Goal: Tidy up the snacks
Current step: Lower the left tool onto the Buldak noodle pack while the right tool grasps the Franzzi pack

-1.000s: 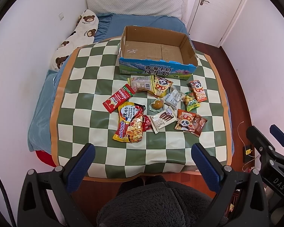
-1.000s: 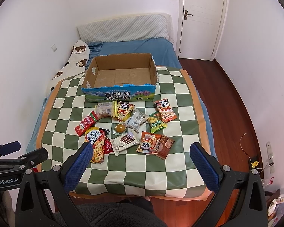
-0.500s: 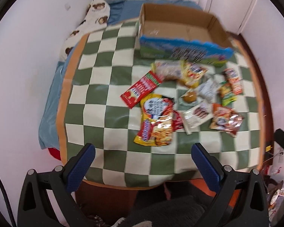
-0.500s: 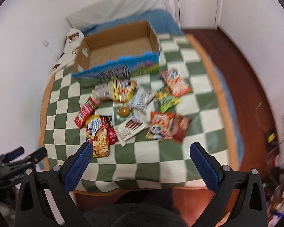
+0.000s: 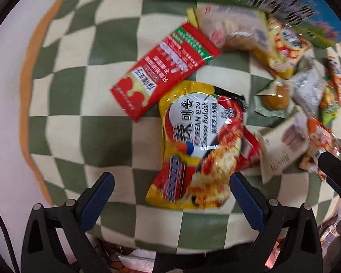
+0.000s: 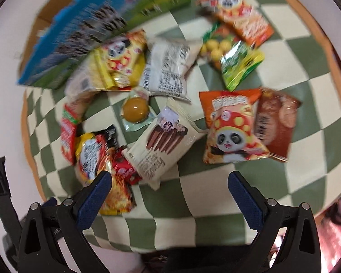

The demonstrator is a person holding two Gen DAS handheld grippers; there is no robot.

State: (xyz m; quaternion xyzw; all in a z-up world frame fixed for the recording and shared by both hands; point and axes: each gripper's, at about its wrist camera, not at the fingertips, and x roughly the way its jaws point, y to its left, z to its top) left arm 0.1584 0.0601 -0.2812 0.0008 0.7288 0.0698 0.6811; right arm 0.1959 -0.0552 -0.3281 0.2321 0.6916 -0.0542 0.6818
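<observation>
Several snack packets lie in a loose pile on a green-and-cream checked tablecloth (image 5: 66,134). My left gripper (image 5: 170,193) hangs open just above the near end of a yellow noodle packet (image 5: 197,150), beside a red packet (image 5: 163,72). My right gripper (image 6: 170,192) is open too, close over a cream wafer packet (image 6: 161,145) and an orange panda packet (image 6: 231,127). A brown packet (image 6: 277,122), a round wrapped sweet (image 6: 135,110) and a yellow panda packet (image 6: 120,63) lie around them. The cardboard box (image 6: 102,29) with blue printed sides stands behind the pile.
The right gripper's black finger (image 5: 334,170) shows at the right edge of the left wrist view. The cloth's orange border (image 5: 27,75) marks the table's left edge, with the pale floor beyond. A green packet (image 6: 241,66) and another orange packet (image 6: 241,16) lie far right.
Both grippers have come down and forward, from high above the table to close over the snack pile. Both stayed open; nothing has been picked up.
</observation>
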